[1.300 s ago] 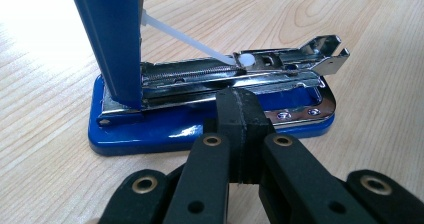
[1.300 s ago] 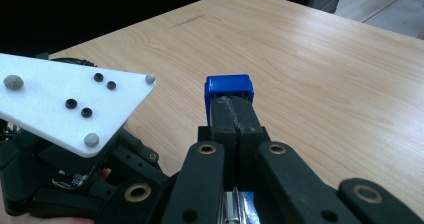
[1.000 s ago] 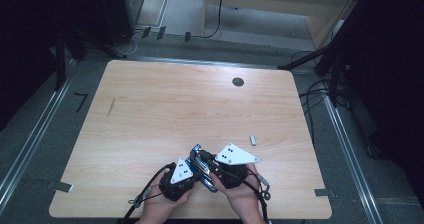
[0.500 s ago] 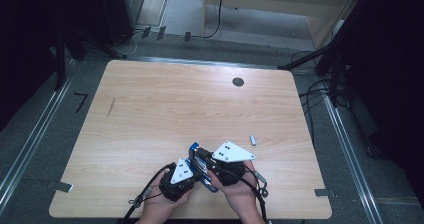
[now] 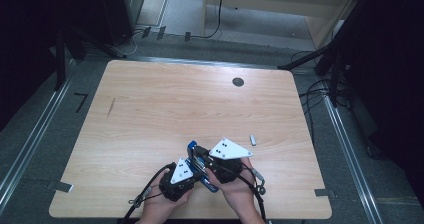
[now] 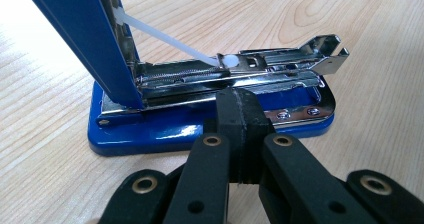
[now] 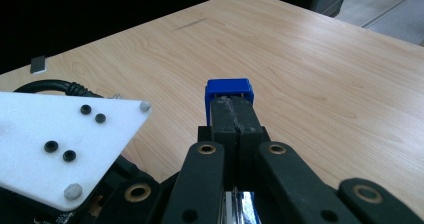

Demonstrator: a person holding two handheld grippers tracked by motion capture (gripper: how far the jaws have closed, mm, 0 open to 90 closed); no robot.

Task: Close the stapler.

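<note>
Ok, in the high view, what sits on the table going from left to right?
Dark streak → left gripper → right gripper, about level with it at the blue stapler → round hole → small white piece.

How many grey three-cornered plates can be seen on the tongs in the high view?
2. One plate sits on the left tongs, near the table's front edge. The other plate sits on the right tongs, just right of the blue stapler.

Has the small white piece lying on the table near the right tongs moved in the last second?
No. The small white piece keeps its place on the table, at the same offset from the dark round hole.
</note>
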